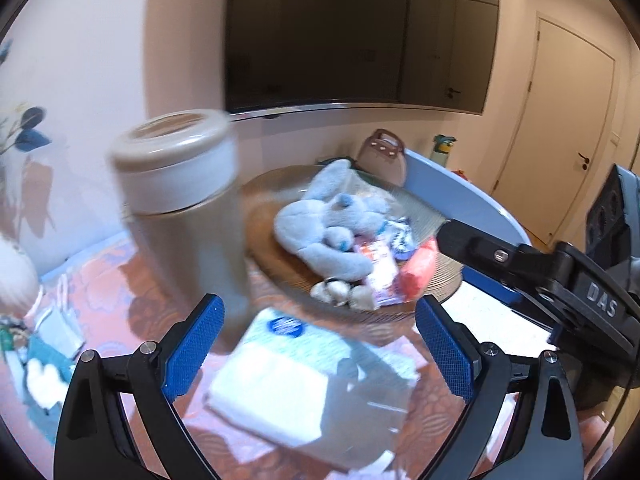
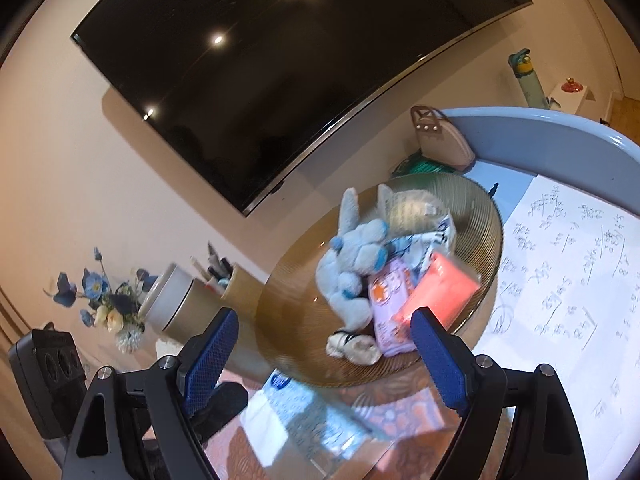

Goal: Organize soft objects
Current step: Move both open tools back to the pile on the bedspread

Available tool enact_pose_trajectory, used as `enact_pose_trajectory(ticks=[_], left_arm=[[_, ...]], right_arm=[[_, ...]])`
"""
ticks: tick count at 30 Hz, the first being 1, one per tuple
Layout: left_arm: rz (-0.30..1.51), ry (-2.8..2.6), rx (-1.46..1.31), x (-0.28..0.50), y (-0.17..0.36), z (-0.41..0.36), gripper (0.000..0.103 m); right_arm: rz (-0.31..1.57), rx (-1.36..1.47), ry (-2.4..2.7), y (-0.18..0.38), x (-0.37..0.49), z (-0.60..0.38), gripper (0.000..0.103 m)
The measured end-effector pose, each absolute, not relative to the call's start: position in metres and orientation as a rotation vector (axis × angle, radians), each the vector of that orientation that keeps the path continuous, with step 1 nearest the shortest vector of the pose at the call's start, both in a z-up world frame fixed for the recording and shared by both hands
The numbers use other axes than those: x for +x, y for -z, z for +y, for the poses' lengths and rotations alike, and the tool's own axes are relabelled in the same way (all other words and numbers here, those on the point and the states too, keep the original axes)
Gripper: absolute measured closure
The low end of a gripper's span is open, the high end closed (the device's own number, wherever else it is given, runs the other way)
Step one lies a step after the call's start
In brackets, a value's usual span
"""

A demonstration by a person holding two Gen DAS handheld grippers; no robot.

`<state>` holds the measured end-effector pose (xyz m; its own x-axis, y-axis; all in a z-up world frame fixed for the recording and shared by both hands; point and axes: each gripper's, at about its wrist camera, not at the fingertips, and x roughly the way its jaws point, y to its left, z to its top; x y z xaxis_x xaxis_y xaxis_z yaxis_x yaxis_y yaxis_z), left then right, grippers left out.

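A round ribbed glass tray [image 1: 434,278] [image 2: 280,320] holds a light blue plush toy [image 1: 324,232] [image 2: 352,264], a lilac packet [image 1: 380,270] [image 2: 390,312], a red packet [image 1: 418,270] [image 2: 444,294], a white sock bundle [image 1: 342,292] [image 2: 354,346] and a blue-and-white cloth [image 1: 400,236] [image 2: 420,244]. A white-and-blue tissue pack [image 1: 288,368] [image 2: 296,412] lies on the table in front of the tray, below both grippers. My left gripper [image 1: 320,344] is open and empty above it. My right gripper [image 2: 322,356] is open and empty over the tray's near rim.
A tall beige canister [image 1: 188,208] [image 2: 176,300] stands left of the tray. A flower bunch [image 2: 104,300], a pen cup [image 2: 236,284], a pink handbag [image 1: 382,156] [image 2: 440,140], a written sheet [image 2: 560,280] and a wall television [image 1: 360,32] surround the area.
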<state>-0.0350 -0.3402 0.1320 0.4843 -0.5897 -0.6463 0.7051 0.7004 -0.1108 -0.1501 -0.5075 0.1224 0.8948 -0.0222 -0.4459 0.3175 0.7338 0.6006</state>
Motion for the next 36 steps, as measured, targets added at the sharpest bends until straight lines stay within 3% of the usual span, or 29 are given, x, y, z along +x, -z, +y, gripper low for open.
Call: enact_pose_trajectory(ticks=[36], left_arm=[[0.752,0.285,-0.028,0.061,-0.107,-0.030,0.007]], right_arm=[[0.679,0.362,-0.194,-0.092,-0.021,-0.219,0.016]])
